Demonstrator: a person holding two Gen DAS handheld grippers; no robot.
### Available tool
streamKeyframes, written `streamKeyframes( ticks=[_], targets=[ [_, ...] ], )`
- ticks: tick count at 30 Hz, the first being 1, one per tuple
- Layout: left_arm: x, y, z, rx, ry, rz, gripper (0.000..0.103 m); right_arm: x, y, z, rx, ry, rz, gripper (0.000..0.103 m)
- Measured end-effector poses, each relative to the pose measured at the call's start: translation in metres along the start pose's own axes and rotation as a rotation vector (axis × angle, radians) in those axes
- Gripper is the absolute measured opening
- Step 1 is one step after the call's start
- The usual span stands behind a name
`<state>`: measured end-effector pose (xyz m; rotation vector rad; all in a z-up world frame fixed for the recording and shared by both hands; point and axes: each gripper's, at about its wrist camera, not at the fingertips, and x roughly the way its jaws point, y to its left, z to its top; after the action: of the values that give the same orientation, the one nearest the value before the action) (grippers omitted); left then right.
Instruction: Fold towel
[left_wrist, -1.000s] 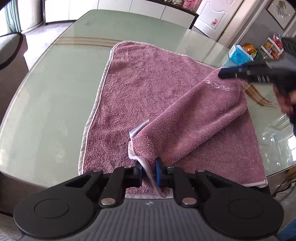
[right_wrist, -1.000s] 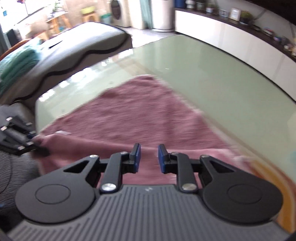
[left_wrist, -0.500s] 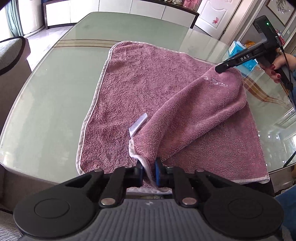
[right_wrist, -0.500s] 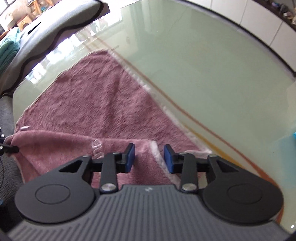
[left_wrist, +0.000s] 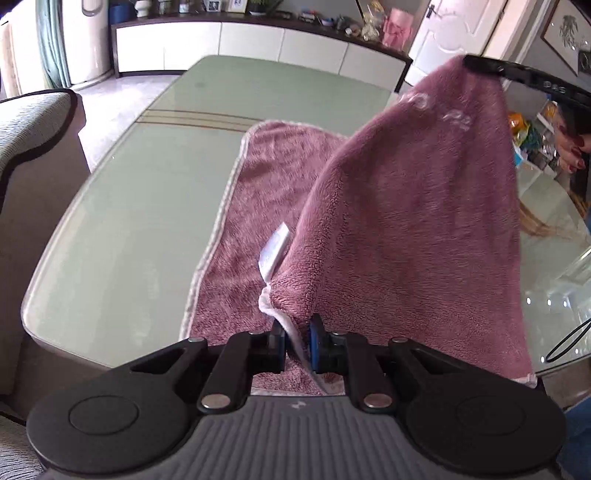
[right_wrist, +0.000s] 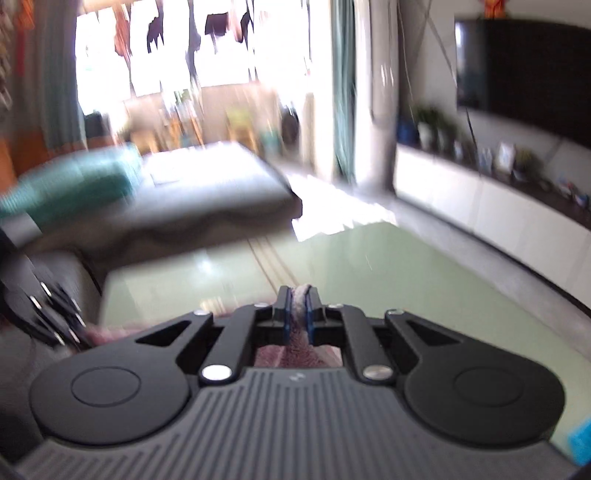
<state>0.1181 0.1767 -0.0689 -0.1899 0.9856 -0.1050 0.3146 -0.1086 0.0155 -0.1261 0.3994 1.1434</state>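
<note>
Nearest us, our left claw (left_wrist: 297, 341) pinches the white-trimmed near corner of the mauve fleece towel (left_wrist: 406, 229). Our right claw (right_wrist: 299, 308) is clamped on another corner, raised high, so that half hangs taut between them. Beyond, the rest lies flat on the pale green glass-topped bench (left_wrist: 147, 192).
</note>
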Motion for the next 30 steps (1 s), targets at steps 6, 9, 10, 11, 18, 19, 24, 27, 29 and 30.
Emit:
streamKeyframes(
  ticks=[6, 9, 10, 11, 18, 19, 24, 27, 29, 30],
  targets=[
    [0.014, 0.006, -0.012, 0.0, 0.079, 0.029, 0.014, 0.08, -0.001, -0.054, -0.15, 0.449, -0.173, 0.008],
    [0.014, 0.008, -0.014, 0.001, 0.089, 0.022, 0.014, 0.101, 0.003, -0.068, -0.201, 0.557, -0.204, 0.011],
    [0.013, 0.009, -0.013, -0.002, 0.09, 0.021, 0.014, 0.106, 0.005, -0.071, -0.221, 0.582, -0.216, 0.021],
    [0.013, 0.011, -0.013, -0.004, 0.091, 0.019, 0.014, 0.112, 0.005, -0.066, -0.217, 0.574, -0.209, 0.027],
    [0.016, 0.011, -0.012, -0.001, 0.096, 0.014, 0.015, 0.154, 0.008, -0.03, -0.174, 0.495, -0.145, 0.042],
    [0.014, 0.01, -0.013, 0.0, 0.094, 0.015, 0.015, 0.16, 0.008, -0.025, -0.167, 0.483, -0.136, 0.038],
    [0.013, 0.011, -0.015, -0.008, 0.089, 0.015, 0.015, 0.192, -0.001, -0.036, -0.114, 0.511, -0.119, 0.031],
    [0.013, 0.012, -0.015, -0.013, 0.088, 0.008, 0.015, 0.199, -0.008, -0.036, -0.096, 0.527, -0.118, 0.031],
    [0.014, 0.014, -0.015, -0.02, 0.088, 0.001, 0.016, 0.198, -0.008, -0.035, -0.101, 0.527, -0.113, 0.025],
    [0.015, 0.015, -0.015, -0.025, 0.089, -0.004, 0.016, 0.197, -0.008, -0.035, -0.103, 0.527, -0.111, 0.021]
  ],
)
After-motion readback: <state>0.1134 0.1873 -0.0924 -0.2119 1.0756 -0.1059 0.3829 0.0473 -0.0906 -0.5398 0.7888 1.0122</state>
